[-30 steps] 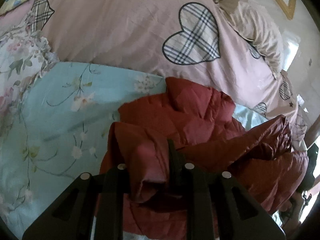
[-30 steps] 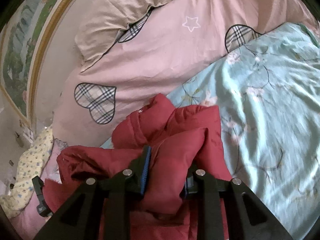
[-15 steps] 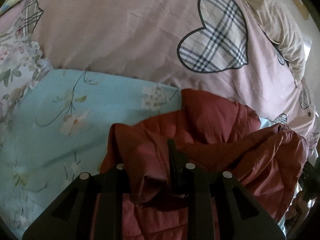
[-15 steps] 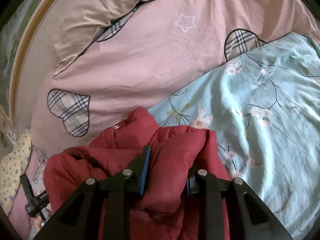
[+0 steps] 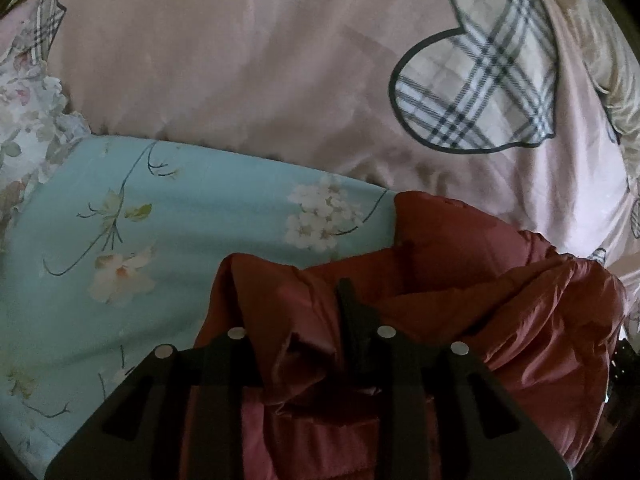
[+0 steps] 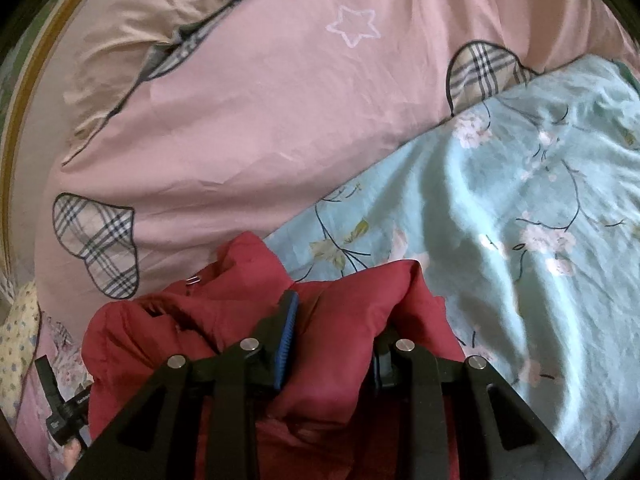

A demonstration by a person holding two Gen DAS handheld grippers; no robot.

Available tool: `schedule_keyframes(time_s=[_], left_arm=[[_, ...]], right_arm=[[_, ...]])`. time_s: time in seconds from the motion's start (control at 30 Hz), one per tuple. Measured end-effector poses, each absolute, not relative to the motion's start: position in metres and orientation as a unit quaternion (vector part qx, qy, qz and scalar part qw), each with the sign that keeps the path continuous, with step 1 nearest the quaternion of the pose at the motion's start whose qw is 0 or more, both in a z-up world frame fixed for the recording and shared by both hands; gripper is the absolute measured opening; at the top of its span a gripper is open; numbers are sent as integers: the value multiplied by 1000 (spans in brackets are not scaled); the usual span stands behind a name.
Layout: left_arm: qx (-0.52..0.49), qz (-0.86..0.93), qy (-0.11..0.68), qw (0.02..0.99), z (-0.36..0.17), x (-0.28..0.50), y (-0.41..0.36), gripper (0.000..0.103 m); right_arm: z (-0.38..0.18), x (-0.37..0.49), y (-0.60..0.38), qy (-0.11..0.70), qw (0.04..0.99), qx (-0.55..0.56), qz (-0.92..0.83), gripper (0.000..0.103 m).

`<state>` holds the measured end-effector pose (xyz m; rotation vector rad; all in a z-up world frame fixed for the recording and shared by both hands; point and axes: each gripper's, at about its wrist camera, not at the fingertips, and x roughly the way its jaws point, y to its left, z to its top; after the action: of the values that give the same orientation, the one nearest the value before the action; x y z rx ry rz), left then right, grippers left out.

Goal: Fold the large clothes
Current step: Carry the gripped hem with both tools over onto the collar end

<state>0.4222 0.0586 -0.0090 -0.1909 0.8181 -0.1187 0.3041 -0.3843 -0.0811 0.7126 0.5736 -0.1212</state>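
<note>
1. Over the near part of the bed, where the blue floral sheet [image 6: 500, 208] meets the pink quilt [image 6: 280, 128], we hold one red padded jacket [image 6: 352, 320]; it is bunched between our two tools and trails down below both views.
2. Our left gripper [image 5: 316, 344] is clamped on a thick fold of it, the cloth filling the gap between the jaws. Our right gripper [image 6: 336, 336] likewise pinches a bulging fold, with a blue pad showing on one finger.
3. We judge the step to be carrying the held edge across for a fold. To do it well we keep both grips level, draw them apart until the cloth between them is taut, and lay the jacket flat on the blue sheet before letting go.
4. Puffy, slippery cloth may slide out, so we move slowly and keep a deep bite.
5. By count we see: one jacket, two grippers, one blue sheet, one pink quilt, and one beige pillow [image 6: 152, 12] at the far edge.
</note>
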Motion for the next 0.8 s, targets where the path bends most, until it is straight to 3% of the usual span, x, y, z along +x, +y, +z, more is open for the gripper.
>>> schedule_keyframes(time_s=[0.13,0.27,0.33,0.4,0.43,0.6,0.8], left_arm=[[-90,-56,400,910,-5,433,55,28],[-99,-65,401,909,3,434,59,37],[-100,-66,401,908,5,429,63,48],[-92,-52,391,914,10,419,69,78],[-92,-44,382,918,14,410,75,82],[-99,-68,370,921,30,370,83,83],[-64,-154,362,917,29,307,42,83]], right_arm=[[-90,318,-388,282,890,353,-63,28],[-97,327,-391,285,885,362,-64,28],[-99,329,-391,286,884,363,-65,28],[-100,331,-390,286,886,359,-70,28],[-100,331,-390,286,886,357,-72,28],[-99,335,-385,286,889,347,-83,28],[-97,342,-380,290,891,338,-91,29]])
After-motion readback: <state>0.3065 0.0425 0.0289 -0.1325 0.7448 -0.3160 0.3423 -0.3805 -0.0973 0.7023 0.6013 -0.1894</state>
